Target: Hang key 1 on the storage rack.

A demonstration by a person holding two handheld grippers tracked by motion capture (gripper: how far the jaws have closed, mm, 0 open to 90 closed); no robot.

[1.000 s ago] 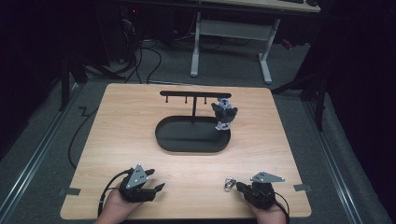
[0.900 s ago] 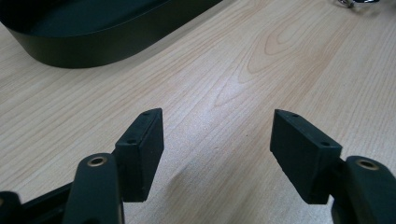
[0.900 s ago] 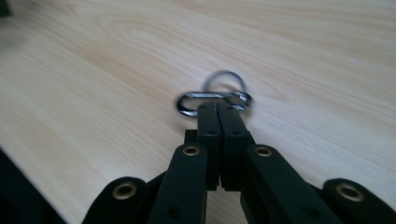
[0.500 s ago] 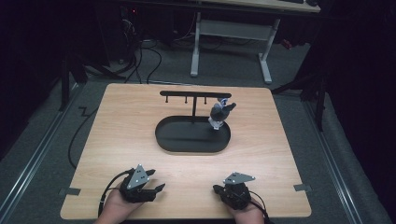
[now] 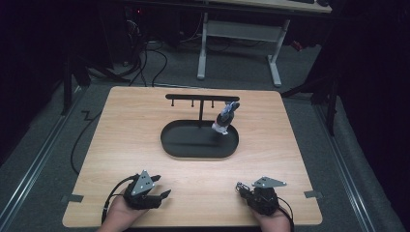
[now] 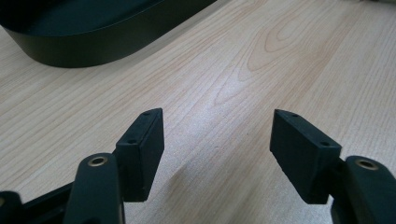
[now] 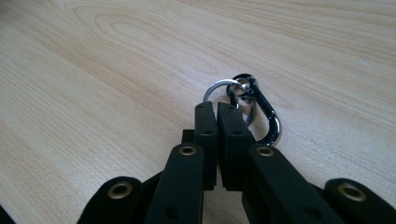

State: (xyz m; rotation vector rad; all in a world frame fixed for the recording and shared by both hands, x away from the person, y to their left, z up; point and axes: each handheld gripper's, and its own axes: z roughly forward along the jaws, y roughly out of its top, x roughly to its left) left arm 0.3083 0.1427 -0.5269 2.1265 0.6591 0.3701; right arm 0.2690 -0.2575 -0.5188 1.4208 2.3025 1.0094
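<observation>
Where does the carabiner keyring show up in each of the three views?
High view: the carabiner keyring lies small at lower right, at the right claw tip.
Left gripper view: not in it.
Right gripper view: centre, pinched at the tips.
Shared landmark: the wooden tabletop; the black oval tray links high and left gripper views.

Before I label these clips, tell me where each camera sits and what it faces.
High view: above the near table edge, facing forward and down; both hands, left claw, right claw.
Left gripper view: on the left claw, facing the black tray.
Right gripper view: on the right claw, facing a key ring.
Shared: tray, high and left.
</observation>
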